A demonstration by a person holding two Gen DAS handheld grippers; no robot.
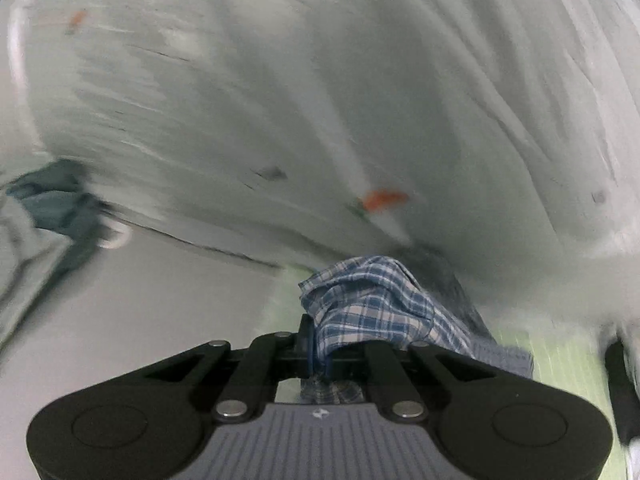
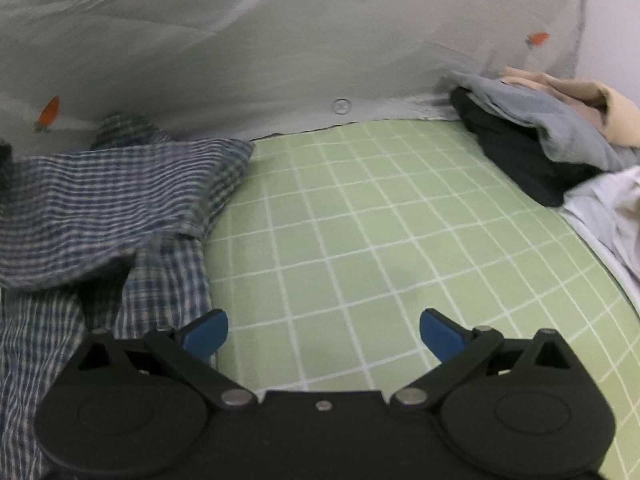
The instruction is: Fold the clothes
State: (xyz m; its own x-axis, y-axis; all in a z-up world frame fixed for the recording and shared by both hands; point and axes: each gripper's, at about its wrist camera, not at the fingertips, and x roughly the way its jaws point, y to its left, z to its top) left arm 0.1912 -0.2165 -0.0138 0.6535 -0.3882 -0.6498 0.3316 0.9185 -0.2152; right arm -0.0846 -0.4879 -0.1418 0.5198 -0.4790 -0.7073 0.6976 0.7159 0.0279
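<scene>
My left gripper [image 1: 320, 354] is shut on a bunched fold of the blue-and-white checked garment [image 1: 376, 304] and holds it lifted; the view behind it is motion-blurred. In the right wrist view the same checked garment [image 2: 108, 200] lies crumpled at the left on the green gridded sheet [image 2: 360, 220], partly folded over itself. My right gripper [image 2: 323, 334] is open and empty, low over the bare sheet just right of the garment's edge, its blue pads [image 2: 204, 334] apart.
A pale grey quilt [image 2: 280, 52] with small orange carrot prints lies behind the garment. A pile of other clothes [image 2: 536, 136], dark, grey-blue and beige, sits at the right, with white cloth [image 2: 608, 208] beside it.
</scene>
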